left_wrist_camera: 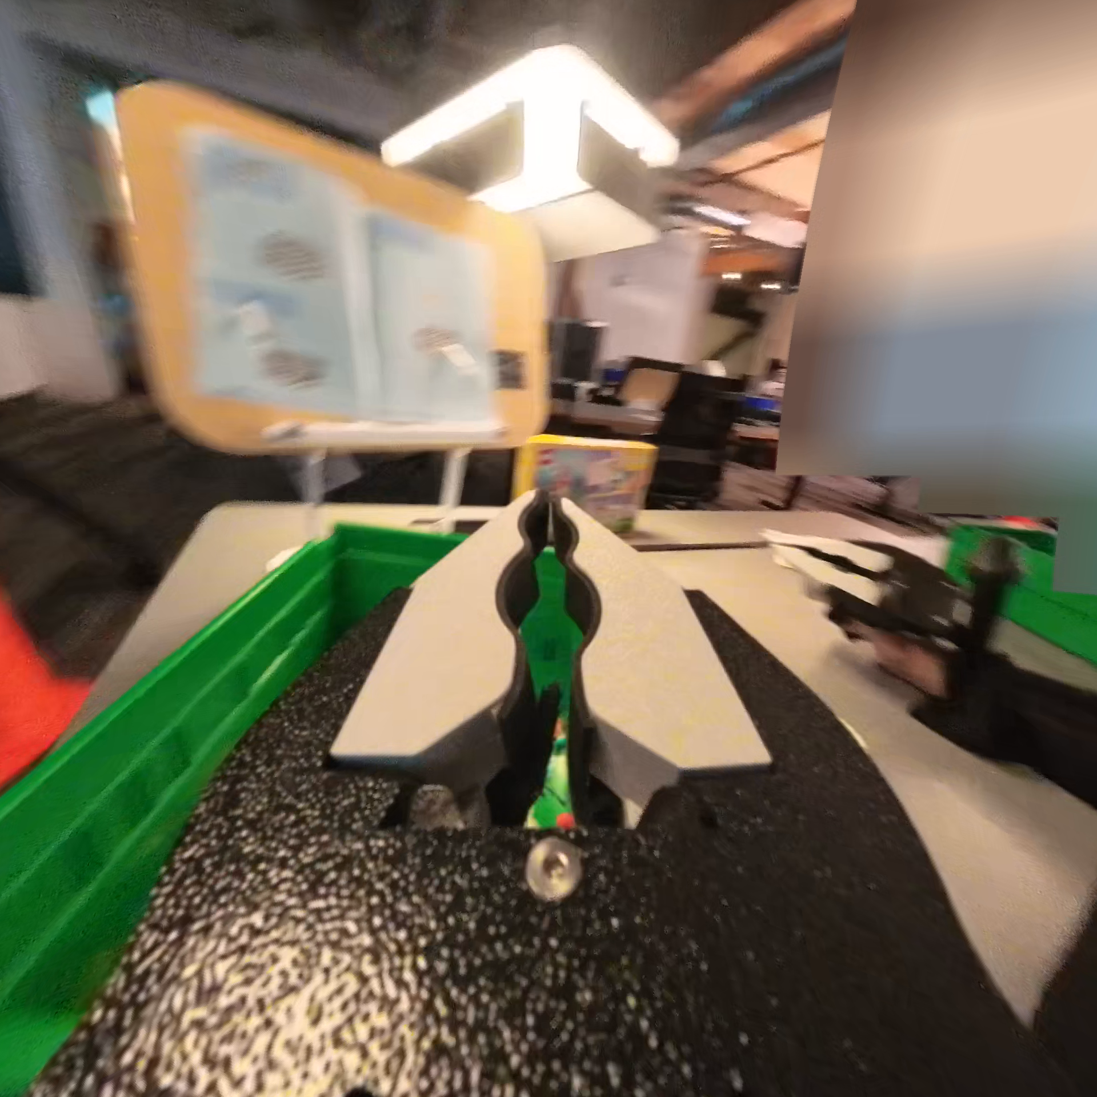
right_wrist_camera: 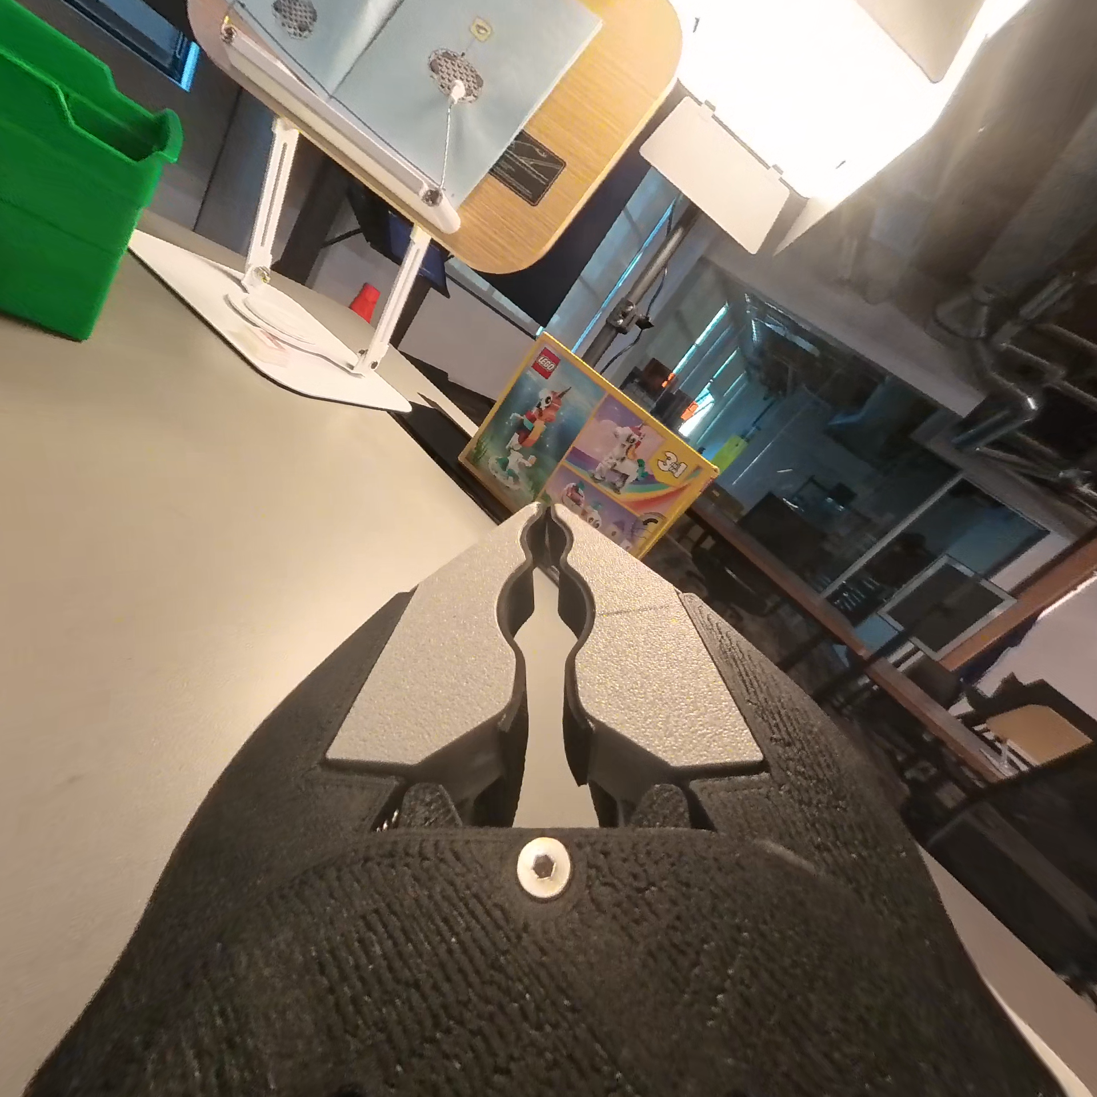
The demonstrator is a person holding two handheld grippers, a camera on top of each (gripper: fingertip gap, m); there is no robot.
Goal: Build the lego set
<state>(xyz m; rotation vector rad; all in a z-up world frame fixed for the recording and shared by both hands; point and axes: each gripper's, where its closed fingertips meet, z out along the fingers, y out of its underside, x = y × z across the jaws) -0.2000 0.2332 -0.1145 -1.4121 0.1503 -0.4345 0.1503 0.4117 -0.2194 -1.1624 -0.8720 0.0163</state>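
L gripper (left_wrist_camera: 549,504) is hanging over the green bin (left_wrist_camera: 178,641), w/ its grey fingers (left_wrist_camera: 451,629) meeting at the tips; nothing is showing between them. Through the wavy gap btwn the fingers the bin's green floor is showing, plus a few small coloured bits low down, too blurred to name. The whole L view is smearing w/ motion blur. The bin is sitting at the near left of the pale table (left_wrist_camera: 700,534). Far left, a wooden-backed stand (left_wrist_camera: 332,267) is holding the open instruction booklet (left_wrist_camera: 344,297), pages pale blue, detail unreadable. The yellow lego box (left_wrist_camera: 593,469) is standing upright at the table's far edge, just beyond the L fingertips. At the right, the other gripper (left_wrist_camera: 831,558) is showing as a blur, lying low over the table.

R gripper (right_wrist_camera: 545,511) is tilting low over bare tabletop (right_wrist_camera: 208,534), fingers (right_wrist_camera: 439,641) pressed together at the tips and holding nothing. The lego box (right_wrist_camera: 587,457) is standing straight ahead of it at the far edge, w/ a unicorn picture on its front. The booklet (right_wrist_camera: 427,65) on its white-legged stand (right_wrist_camera: 332,249) is sitting far left of the box, and the green bin (right_wrist_camera: 65,196) is at the left edge, well apart from the R gripper. A bright light panel (right_wrist_camera: 801,77) is glaring at the upper right.
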